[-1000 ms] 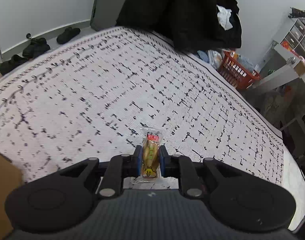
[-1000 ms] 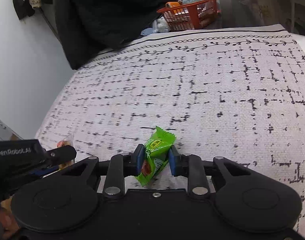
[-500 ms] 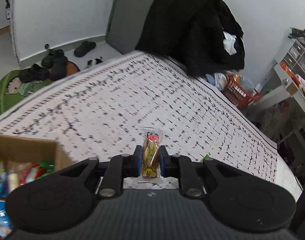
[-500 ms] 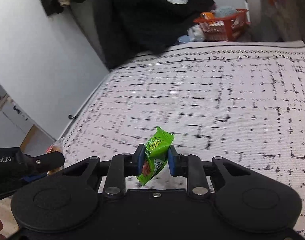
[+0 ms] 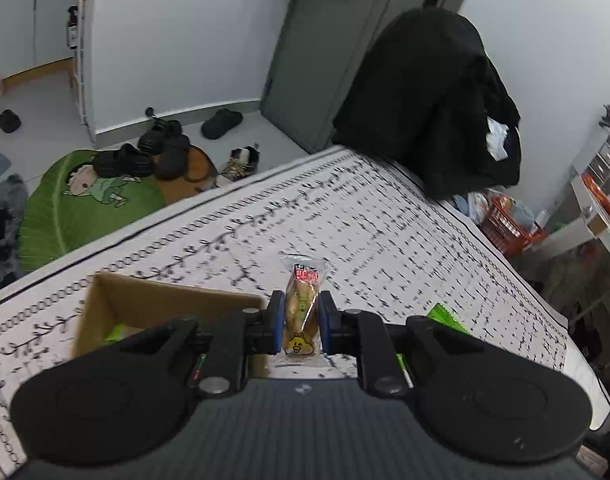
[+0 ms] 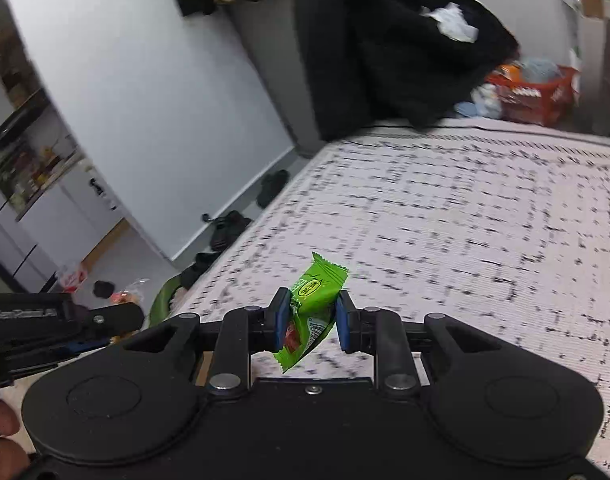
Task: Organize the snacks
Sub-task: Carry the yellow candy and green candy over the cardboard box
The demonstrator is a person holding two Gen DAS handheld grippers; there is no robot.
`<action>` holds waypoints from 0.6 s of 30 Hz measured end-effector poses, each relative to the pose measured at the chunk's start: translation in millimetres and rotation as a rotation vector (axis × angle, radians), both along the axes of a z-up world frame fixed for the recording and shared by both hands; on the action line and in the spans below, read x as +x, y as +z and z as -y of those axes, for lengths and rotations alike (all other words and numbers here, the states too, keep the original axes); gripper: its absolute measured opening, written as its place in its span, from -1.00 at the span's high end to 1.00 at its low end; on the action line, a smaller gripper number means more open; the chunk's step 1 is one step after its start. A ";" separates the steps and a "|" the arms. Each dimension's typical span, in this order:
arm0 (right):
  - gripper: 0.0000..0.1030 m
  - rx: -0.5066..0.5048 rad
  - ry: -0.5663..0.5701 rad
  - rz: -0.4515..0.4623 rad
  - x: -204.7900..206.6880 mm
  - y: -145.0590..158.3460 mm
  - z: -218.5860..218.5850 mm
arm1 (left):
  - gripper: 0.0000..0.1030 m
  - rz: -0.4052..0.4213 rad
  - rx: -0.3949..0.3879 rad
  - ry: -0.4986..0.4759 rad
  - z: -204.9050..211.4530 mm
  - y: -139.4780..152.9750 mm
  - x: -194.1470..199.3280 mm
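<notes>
Some snacks lie in the box [image 5: 105,300] at nine o'clock; left claw [image 5: 301,322] pinches a bun [image 5: 301,308] and right claw [image 6: 311,318] a green candy [image 6: 311,308], not dropped in yet.

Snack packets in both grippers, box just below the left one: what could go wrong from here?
1. The right gripper pinches the green packet askew, one corner hanging below the pads; it might slip out before reaching the cardboard box.
2. The left gripper holds the clear packet beside the box's far wall, not over the opening; released here, it could land on the bedspread.
</notes>
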State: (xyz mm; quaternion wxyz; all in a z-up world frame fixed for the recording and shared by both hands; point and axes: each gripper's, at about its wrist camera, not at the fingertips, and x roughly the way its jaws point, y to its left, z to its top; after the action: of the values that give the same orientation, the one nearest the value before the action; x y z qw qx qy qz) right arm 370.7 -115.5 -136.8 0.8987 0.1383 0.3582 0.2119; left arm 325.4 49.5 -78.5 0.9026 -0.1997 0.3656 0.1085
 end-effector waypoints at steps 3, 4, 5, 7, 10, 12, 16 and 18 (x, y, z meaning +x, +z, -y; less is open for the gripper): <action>0.53 -0.005 0.036 0.024 -6.9 9.2 -12.1 | 0.68 0.003 0.001 0.023 -12.7 4.1 -9.8; 0.53 -0.007 0.046 0.030 -9.4 11.9 -16.2 | 0.68 0.004 0.002 0.029 -16.5 5.2 -12.5; 0.53 -0.008 0.056 0.036 -11.6 14.4 -20.0 | 0.68 0.004 0.002 0.035 -20.0 6.3 -15.0; 0.53 -0.010 0.072 0.044 -15.5 17.4 -26.4 | 0.67 0.007 0.003 0.048 -28.0 8.1 -19.8; 0.53 -0.017 0.097 0.054 -19.5 20.8 -36.7 | 0.67 0.007 -0.001 0.068 -40.2 9.6 -26.9; 0.53 -0.024 0.113 0.059 -23.4 21.8 -44.0 | 0.67 0.004 -0.007 0.080 -47.8 9.4 -30.1; 0.53 -0.040 0.147 0.065 -30.5 21.3 -59.7 | 0.67 -0.002 -0.019 0.102 -61.7 6.1 -36.5; 0.53 -0.050 0.166 0.068 -35.0 22.0 -67.7 | 0.67 -0.003 -0.028 0.108 -68.4 4.1 -40.2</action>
State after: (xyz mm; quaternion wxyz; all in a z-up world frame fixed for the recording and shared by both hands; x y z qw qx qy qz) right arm 335.7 -47.8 -114.9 0.8929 0.0785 0.3428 0.2812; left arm 285.2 117.9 -74.3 0.8919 -0.2316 0.3572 0.1525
